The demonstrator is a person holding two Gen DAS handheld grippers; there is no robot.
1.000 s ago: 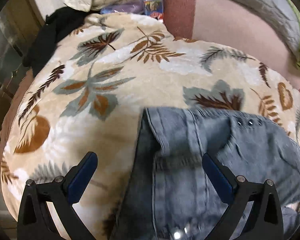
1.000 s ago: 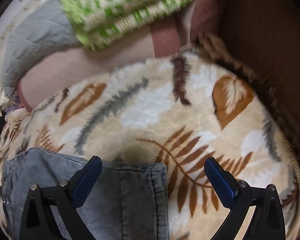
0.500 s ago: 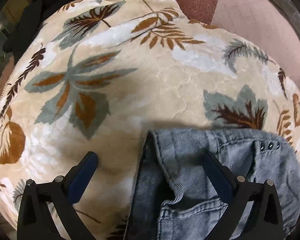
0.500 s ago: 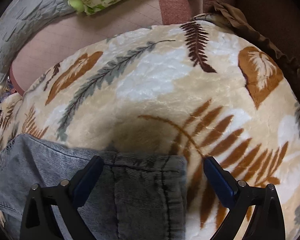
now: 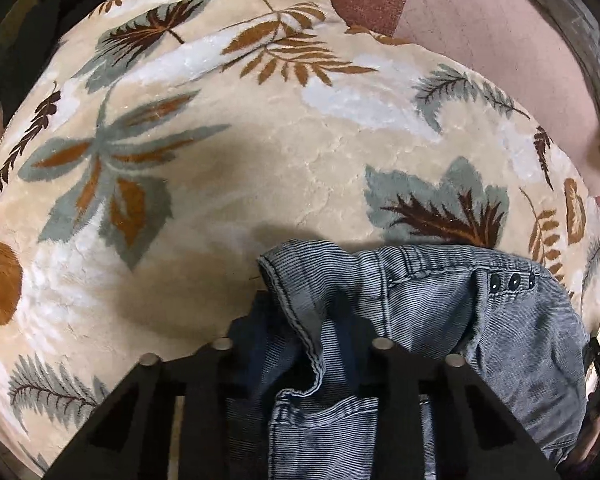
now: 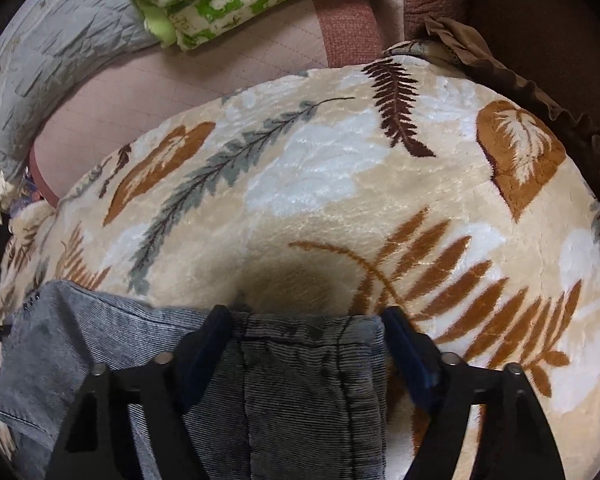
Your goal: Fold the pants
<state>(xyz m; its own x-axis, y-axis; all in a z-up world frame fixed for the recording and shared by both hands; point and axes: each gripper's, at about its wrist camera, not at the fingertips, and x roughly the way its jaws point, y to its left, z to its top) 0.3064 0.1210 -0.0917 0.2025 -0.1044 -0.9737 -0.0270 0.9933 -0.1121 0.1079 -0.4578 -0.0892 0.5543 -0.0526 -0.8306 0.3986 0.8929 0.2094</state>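
Change: both jaws have just been closing; denim bunches where it lay flat.
Left gripper [image 5: 300,344]: jaws narrow, pinching the grey jeans [image 5: 440,312] at a waistband corner.
Right gripper [image 6: 306,344]: jaws wider, bracketing a folded edge; contact unclear.
Jeans: at 6 o'clock on the leaf-print blanket [image 5: 260,152].
Axis: waistband runs 9 to 3; length hidden.
Advice: lift both corners evenly.
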